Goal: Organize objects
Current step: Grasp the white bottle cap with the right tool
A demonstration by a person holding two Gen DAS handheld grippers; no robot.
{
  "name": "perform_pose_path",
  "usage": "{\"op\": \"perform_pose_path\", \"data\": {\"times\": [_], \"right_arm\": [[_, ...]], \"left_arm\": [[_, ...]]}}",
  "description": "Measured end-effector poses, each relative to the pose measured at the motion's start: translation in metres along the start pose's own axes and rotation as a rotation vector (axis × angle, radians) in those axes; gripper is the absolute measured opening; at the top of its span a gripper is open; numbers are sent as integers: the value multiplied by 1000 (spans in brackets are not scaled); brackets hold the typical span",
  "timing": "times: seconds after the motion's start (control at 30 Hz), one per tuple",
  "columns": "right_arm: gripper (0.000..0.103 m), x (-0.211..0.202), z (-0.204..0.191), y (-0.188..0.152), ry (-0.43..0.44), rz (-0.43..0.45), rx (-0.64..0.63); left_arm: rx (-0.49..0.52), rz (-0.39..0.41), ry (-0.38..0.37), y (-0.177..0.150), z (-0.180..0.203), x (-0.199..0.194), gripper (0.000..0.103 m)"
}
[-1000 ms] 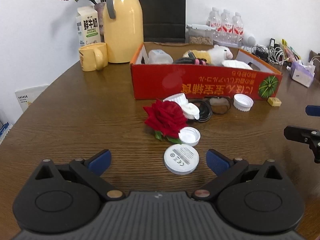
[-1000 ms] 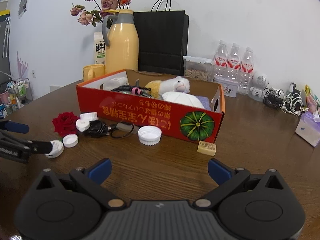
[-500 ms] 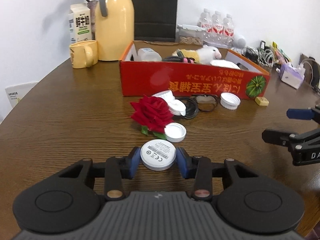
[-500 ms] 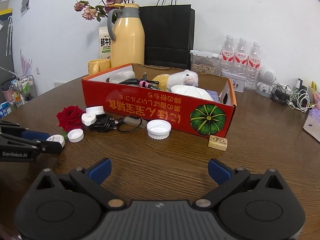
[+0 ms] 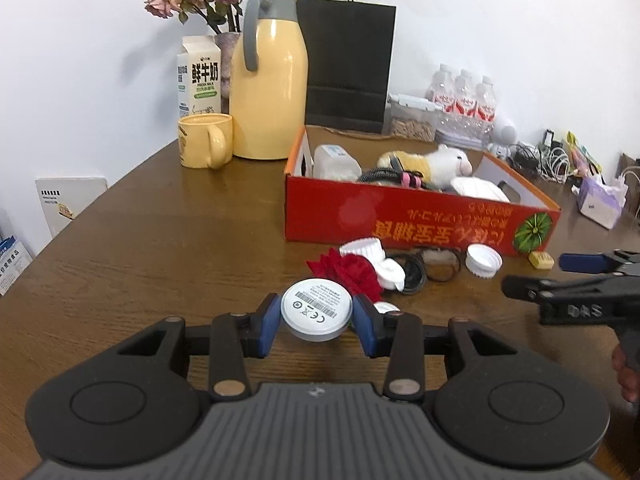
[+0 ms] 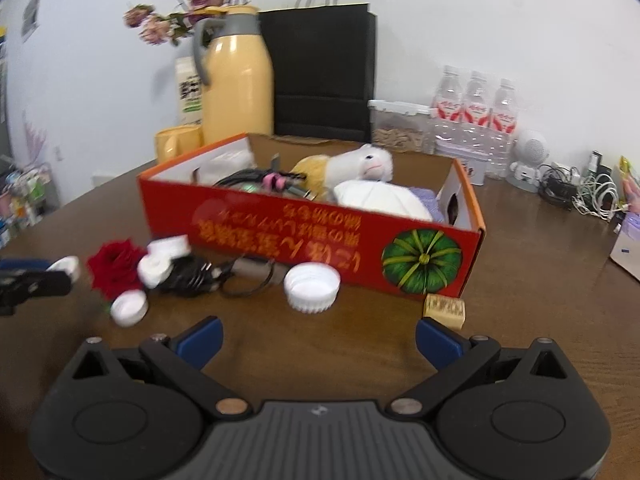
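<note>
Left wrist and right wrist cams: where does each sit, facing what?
Left wrist: on the left gripper, shut on the white disc, facing the red box; right gripper at right edge.
Right wrist: on the right gripper, jaws closing, nothing between them, facing the box; left gripper at left edge.
Shared: box, red rose, yellow jug.

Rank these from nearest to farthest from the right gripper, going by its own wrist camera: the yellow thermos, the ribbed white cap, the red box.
1. Ribbed white cap, on the table just ahead of the right gripper, whose jaws are closing on nothing.
2. Red box, behind the cap.
3. Yellow thermos, upright beyond the box, left.
</note>
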State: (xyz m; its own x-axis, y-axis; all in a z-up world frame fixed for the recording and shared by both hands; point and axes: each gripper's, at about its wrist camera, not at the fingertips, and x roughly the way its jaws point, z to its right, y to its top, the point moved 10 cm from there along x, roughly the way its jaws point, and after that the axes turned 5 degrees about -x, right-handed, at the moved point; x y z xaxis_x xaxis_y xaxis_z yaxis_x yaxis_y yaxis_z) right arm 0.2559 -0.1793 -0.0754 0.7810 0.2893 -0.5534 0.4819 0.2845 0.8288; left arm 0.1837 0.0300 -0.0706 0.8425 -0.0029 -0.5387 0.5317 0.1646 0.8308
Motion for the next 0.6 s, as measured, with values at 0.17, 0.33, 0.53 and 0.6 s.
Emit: {"op": "perform_pose_path", "data": {"times": [0.17,0.33,0.53,0.6], "right_arm": [[92,27,2,11,-32,-27,24],[70,50,-4,12,-22,-65,27],[39,57,-6,10,-4,-67,47],[39,56,-7,10,2,-57,50]], "left_arm": [[-7,13,0,6,-2,0,40],[-11,22,-3,10,-2,2,40],[-18,22,-11,13,0,6,40],[-19,27,-16,16,3,7,40]]}}
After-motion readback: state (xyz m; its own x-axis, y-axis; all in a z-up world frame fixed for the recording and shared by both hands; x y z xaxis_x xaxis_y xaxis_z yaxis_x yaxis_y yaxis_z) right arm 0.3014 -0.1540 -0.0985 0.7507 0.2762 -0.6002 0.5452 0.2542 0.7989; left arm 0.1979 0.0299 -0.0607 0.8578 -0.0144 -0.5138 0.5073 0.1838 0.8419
